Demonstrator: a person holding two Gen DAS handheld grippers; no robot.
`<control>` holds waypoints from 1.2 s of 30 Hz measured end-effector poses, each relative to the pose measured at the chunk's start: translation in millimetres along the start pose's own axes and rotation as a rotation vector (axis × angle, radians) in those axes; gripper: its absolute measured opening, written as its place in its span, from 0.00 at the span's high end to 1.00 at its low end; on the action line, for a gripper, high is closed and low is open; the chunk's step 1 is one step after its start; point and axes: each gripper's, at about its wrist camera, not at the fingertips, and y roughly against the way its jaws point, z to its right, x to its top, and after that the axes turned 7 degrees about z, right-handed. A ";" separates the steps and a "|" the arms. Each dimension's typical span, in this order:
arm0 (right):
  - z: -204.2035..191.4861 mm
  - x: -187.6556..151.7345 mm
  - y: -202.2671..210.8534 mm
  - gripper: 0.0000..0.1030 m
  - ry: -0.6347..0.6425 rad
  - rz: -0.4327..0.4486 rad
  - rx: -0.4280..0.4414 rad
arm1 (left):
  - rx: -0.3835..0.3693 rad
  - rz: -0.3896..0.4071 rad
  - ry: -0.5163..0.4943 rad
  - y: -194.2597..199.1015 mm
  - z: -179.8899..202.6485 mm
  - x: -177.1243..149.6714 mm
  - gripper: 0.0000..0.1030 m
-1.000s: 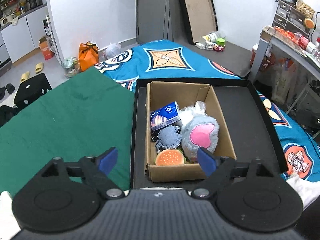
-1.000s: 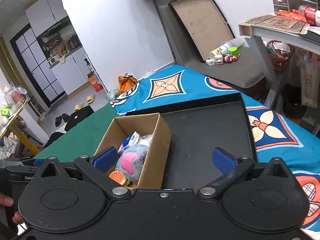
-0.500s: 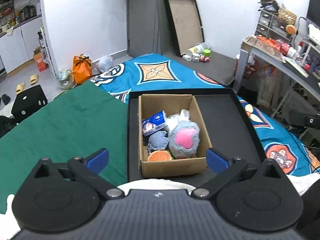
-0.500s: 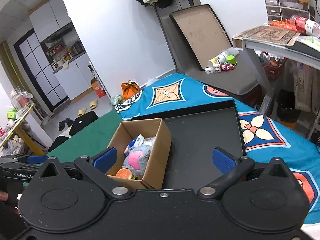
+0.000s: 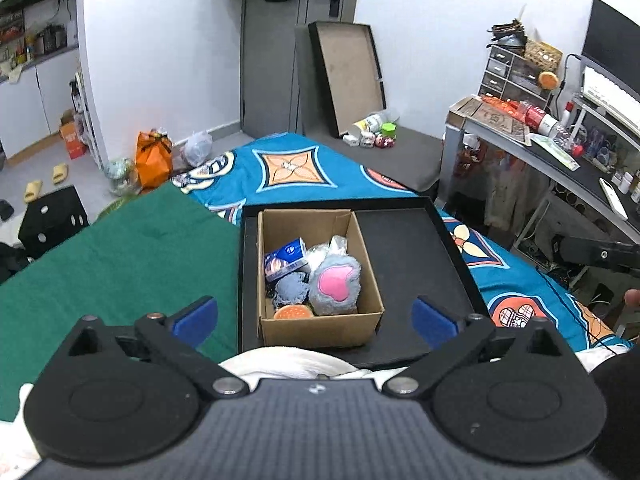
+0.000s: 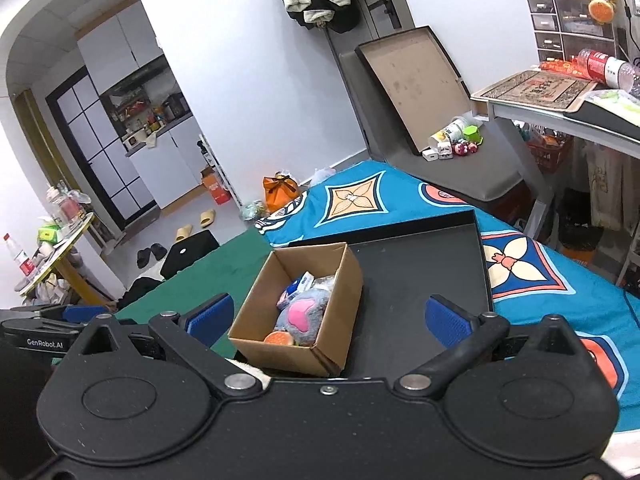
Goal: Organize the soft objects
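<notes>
Judging by the cardboard box (image 5: 320, 276), the sorting looks nearly or wholly done: a grey plush toy with a pink heart (image 5: 335, 285), a burger toy (image 5: 293, 313), a blue-grey cloth ball (image 5: 291, 293) and a blue packet (image 5: 286, 259) all lie inside it. Both the left claw (image 5: 314, 316) and right claw (image 6: 330, 316) stand wide apart and empty, short of the box. No loose soft things show around the box on the black tray (image 5: 408, 256).
</notes>
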 end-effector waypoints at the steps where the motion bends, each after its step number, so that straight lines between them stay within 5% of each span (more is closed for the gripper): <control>1: -0.4 0.1 3.1 0.00 0.003 0.003 0.003 | -0.001 0.007 -0.001 3.0 1.8 0.1 0.00; 36: -37.1 17.5 72.1 0.00 0.060 0.070 0.089 | -0.032 0.116 0.030 75.2 28.1 12.9 0.00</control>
